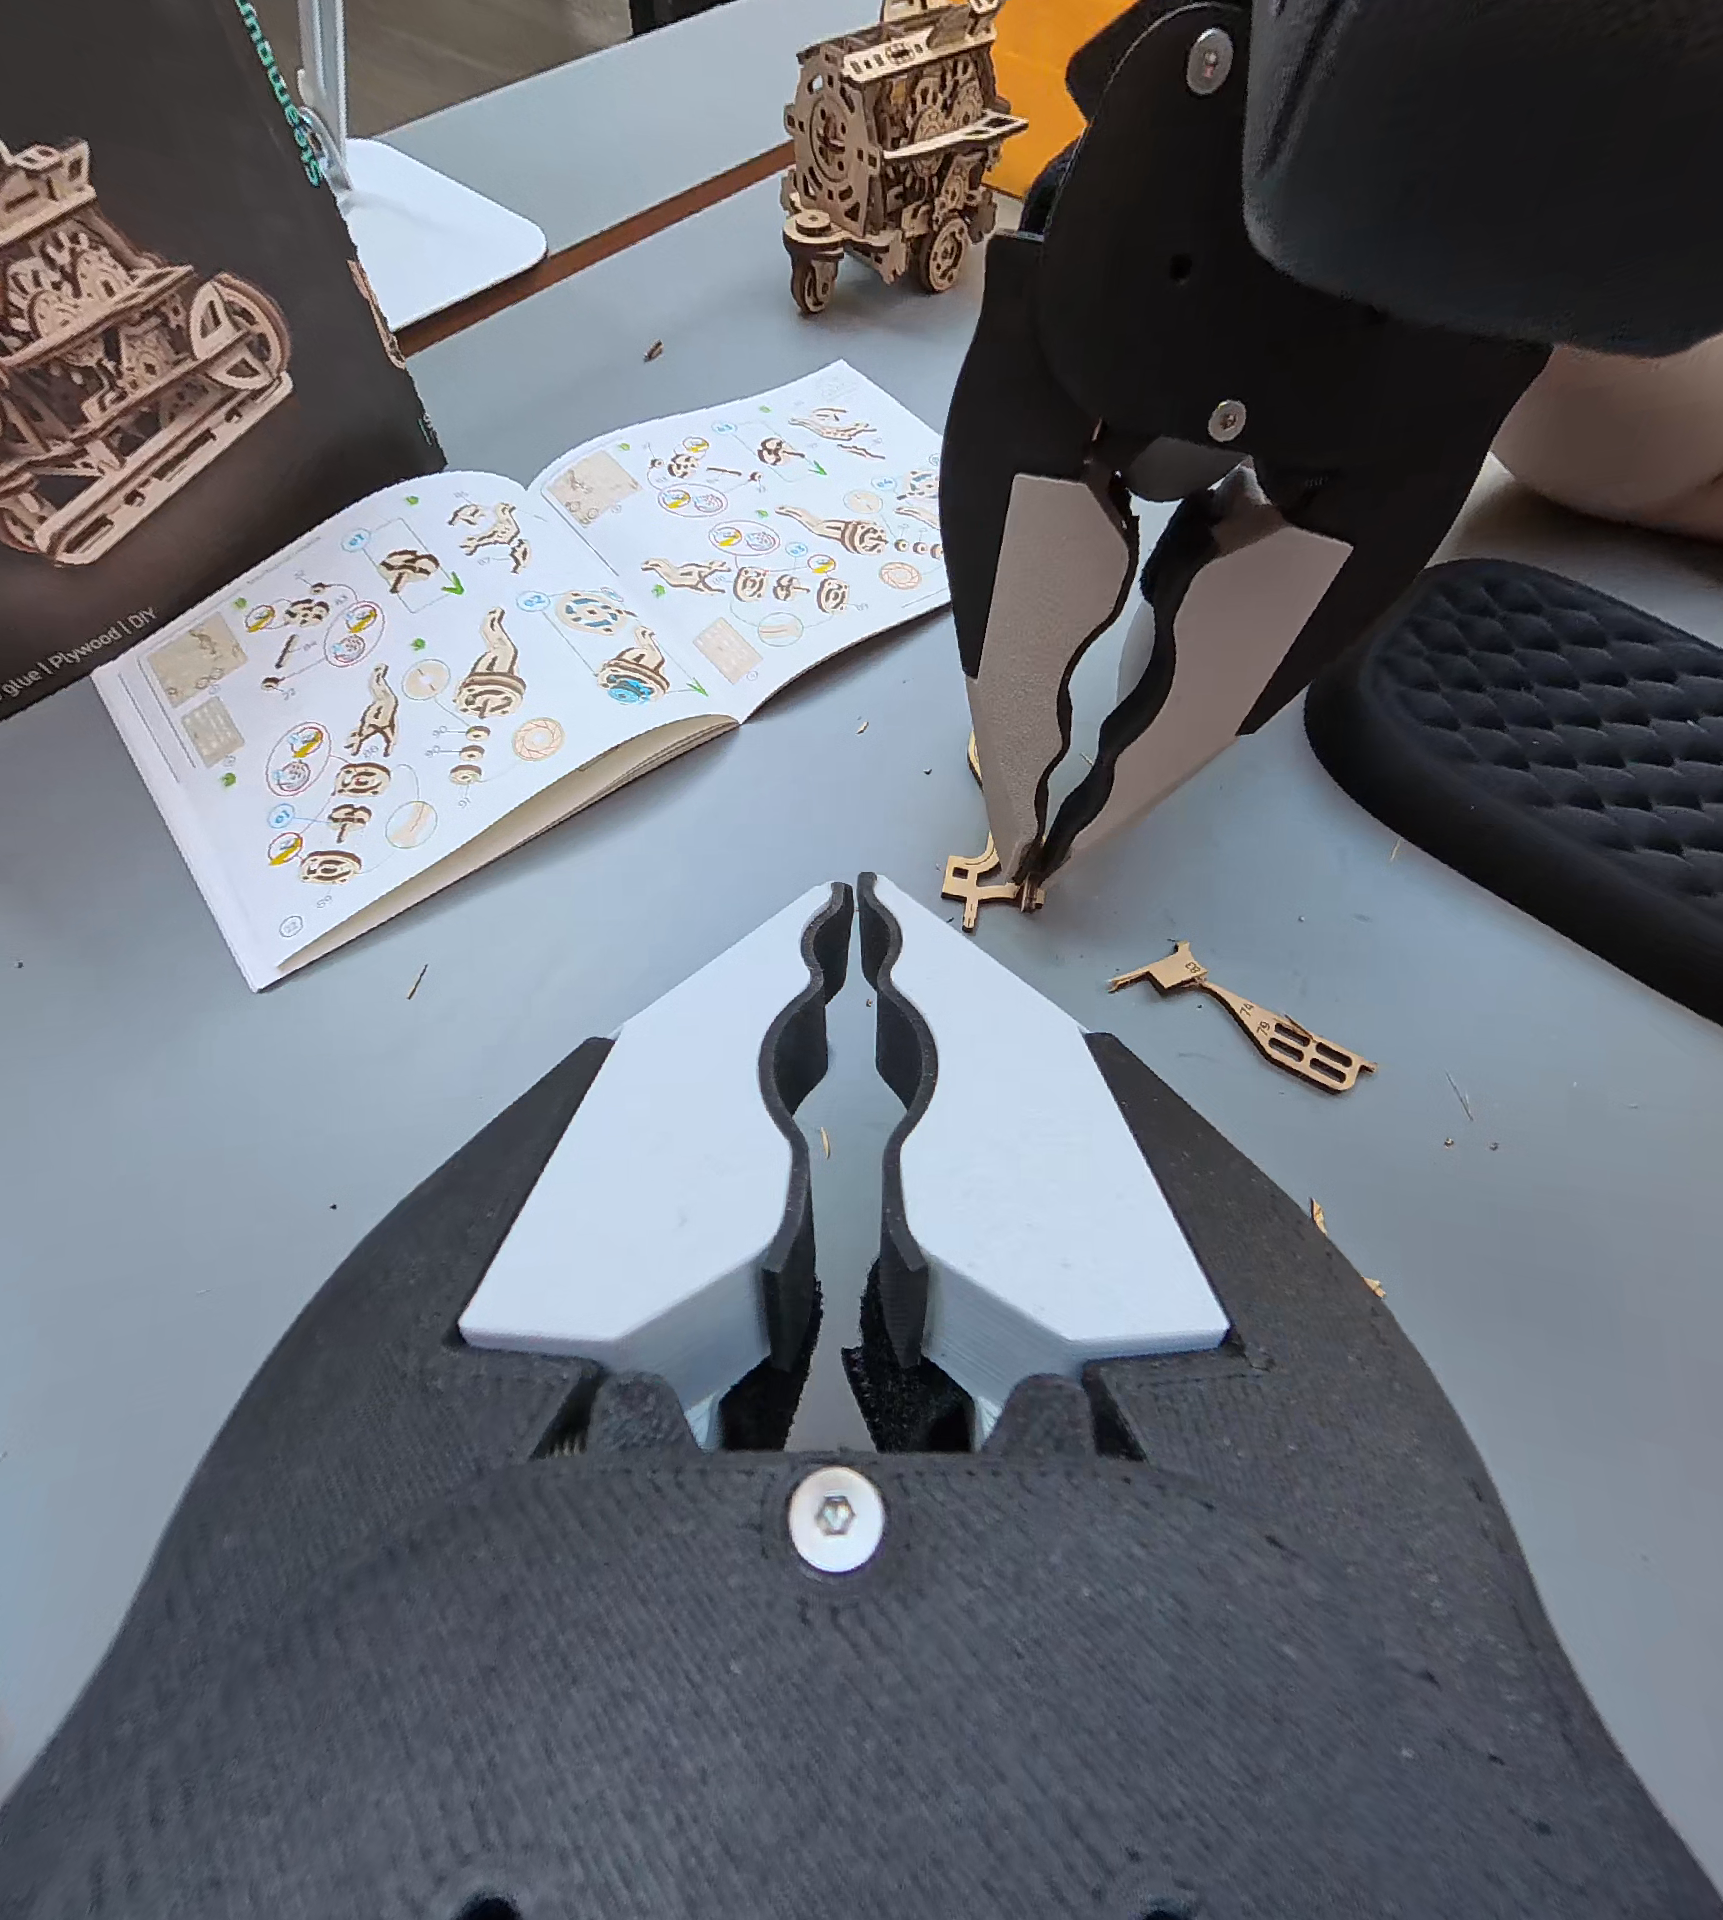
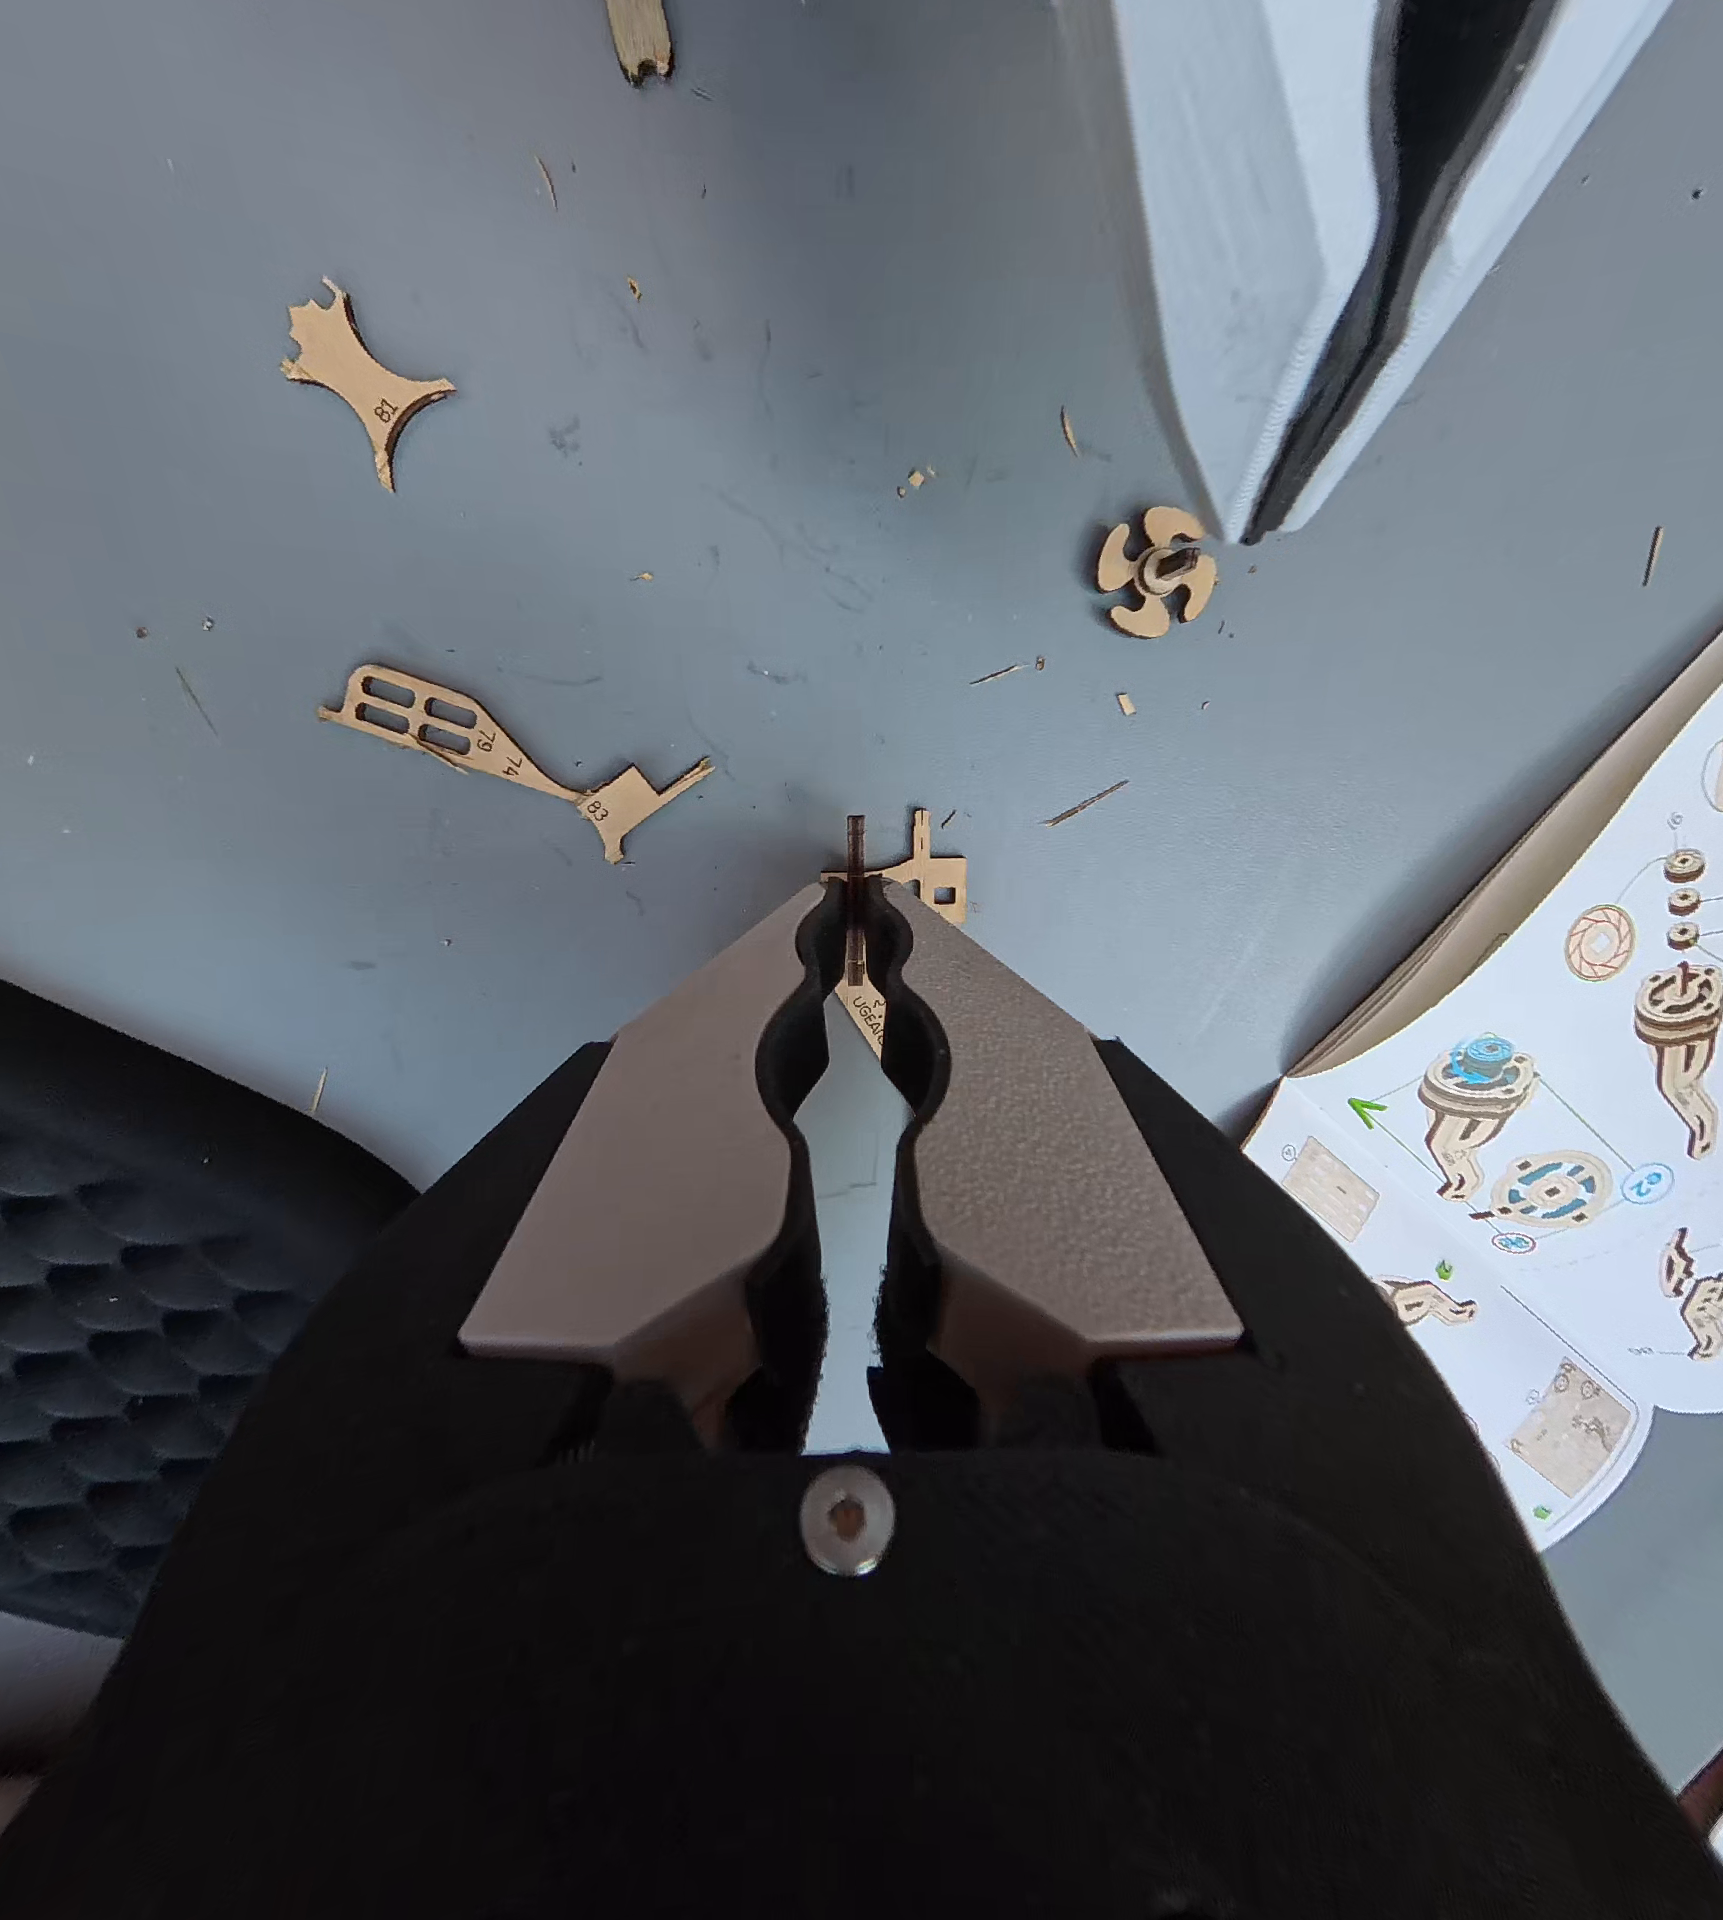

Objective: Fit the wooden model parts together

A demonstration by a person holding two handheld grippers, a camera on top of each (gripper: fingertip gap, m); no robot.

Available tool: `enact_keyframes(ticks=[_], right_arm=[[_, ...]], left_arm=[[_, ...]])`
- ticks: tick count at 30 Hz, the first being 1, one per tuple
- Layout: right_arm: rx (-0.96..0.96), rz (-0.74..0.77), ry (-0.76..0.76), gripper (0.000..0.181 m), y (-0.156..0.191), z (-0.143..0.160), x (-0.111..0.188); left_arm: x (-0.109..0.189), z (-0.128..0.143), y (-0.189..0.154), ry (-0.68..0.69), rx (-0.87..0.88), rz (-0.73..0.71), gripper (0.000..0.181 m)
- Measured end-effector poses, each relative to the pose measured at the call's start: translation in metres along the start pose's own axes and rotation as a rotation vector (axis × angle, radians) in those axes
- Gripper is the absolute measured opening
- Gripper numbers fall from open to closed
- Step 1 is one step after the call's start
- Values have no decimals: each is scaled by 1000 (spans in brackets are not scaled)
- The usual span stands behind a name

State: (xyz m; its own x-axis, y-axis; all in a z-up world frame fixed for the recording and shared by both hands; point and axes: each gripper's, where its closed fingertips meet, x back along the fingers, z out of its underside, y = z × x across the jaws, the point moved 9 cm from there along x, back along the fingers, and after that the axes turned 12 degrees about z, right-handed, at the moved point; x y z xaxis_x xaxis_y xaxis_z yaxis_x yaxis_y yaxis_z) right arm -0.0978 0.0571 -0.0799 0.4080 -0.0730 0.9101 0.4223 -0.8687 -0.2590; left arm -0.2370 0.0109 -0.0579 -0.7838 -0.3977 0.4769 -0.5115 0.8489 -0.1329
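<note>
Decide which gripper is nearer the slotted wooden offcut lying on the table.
Right. The right gripper stands just beside the slotted offcut, shut on a small wooden part; the left gripper sits farther off, holding nothing.

A matte grey tabletop (image 1: 161, 1091) fills both views, scuffed and strewn with fine wood splinters. A dark brown wooden edge strip (image 1: 628, 234) crosses its far side, with a second grey surface (image 1: 576, 94) beyond. Soft, even light falls from above, casting faint shadows.
</note>
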Motion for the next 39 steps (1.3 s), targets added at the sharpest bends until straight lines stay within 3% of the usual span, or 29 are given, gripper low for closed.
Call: enact_keyframes(ticks=[23,32,39], right_arm=[[51,63,46,2,6,-3,1],[-34,-87,-4,3,-7,2,-3],[73,-15,2,4,4,-1,0]], left_arm=[[6,-9,-12,-63,-4,13,0],[6,-9,-12,-72,7,24,0],[5,-8,-10,-76,17,22,0]])
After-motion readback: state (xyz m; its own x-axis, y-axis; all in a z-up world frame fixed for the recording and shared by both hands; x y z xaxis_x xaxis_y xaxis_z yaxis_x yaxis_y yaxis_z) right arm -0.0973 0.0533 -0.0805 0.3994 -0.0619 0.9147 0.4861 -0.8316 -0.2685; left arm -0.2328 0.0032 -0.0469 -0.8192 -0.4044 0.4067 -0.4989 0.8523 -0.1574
